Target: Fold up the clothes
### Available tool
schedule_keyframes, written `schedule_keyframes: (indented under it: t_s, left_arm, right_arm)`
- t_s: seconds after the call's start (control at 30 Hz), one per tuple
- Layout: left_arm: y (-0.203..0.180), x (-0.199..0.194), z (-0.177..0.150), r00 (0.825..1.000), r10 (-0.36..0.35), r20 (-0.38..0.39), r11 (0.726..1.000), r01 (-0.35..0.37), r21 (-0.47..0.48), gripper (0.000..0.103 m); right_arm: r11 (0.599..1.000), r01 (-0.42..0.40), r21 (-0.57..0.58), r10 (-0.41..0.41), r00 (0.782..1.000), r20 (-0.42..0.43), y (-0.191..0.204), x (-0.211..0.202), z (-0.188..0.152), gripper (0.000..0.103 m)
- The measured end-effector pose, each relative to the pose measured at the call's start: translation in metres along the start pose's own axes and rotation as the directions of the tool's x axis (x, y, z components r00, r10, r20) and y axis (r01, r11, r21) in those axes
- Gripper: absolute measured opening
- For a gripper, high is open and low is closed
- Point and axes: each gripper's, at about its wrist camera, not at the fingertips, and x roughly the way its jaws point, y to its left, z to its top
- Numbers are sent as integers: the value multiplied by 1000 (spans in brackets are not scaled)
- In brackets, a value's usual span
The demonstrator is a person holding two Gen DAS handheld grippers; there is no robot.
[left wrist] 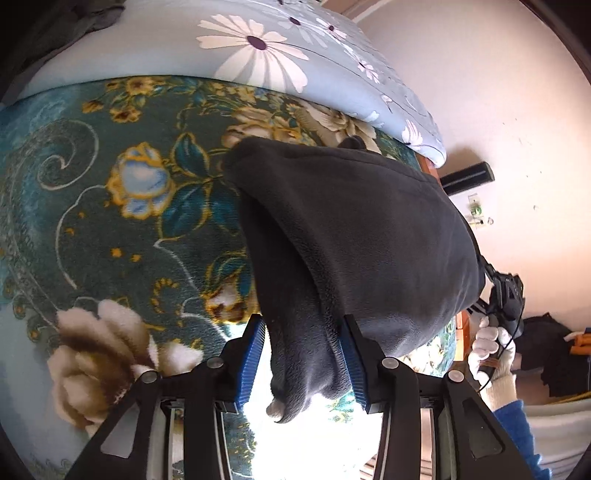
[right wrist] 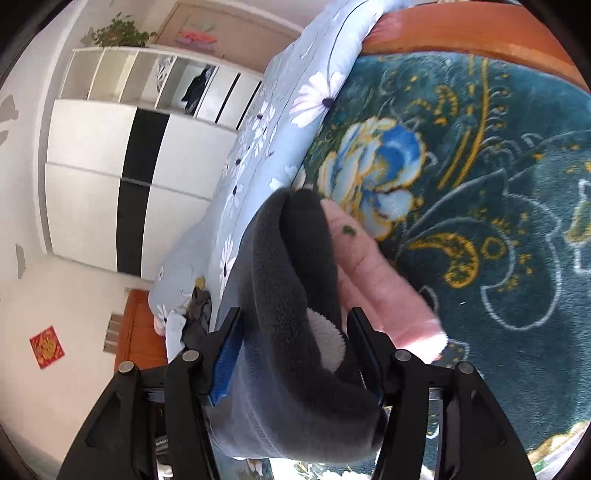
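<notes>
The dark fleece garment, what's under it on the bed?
Under the garment lies the teal floral blanket, visible all around it. In the right view a pink piece shows beneath. The blanket directly below is covered.

Bed covered by a teal flowered blanket [left wrist: 110, 192] and a pale blue daisy quilt [left wrist: 295, 55], framed in orange wood [right wrist: 461, 33]. Beyond, a white wardrobe [right wrist: 92, 177] with black panels, open shelves [right wrist: 155, 77], pale walls [left wrist: 517, 110], a red paper square [right wrist: 47, 346].
</notes>
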Motion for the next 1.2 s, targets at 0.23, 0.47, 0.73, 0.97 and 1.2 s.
schedule_keyframes:
  t_s: [0.23, 0.47, 0.73, 0.97, 1.2]
  left_arm:
    - [-9, -46, 1, 977, 73, 201, 997, -74, -2, 45]
    - [-105, -25, -16, 961, 139, 238, 934, -207, 291, 45]
    - [-105, 15, -23, 958, 201, 204, 911, -259, 319, 47]
    - [-98, 50, -34, 958, 260, 118, 891, -285, 354, 47]
    - [-95, 33, -39, 967, 218, 133, 912, -250, 325, 48]
  right_arm:
    - [940, 314, -134, -284, 937, 206, 43, -51, 3, 59]
    - [630, 488, -604, -450, 863, 229, 136, 44, -76, 64]
    - [506, 506, -699, -380, 858, 346, 162, 40, -114, 64]
    - [589, 523, -616, -481, 839, 253, 111, 64, -92, 64]
    - [621, 526, -581, -489, 839, 238, 101, 64, -84, 64]
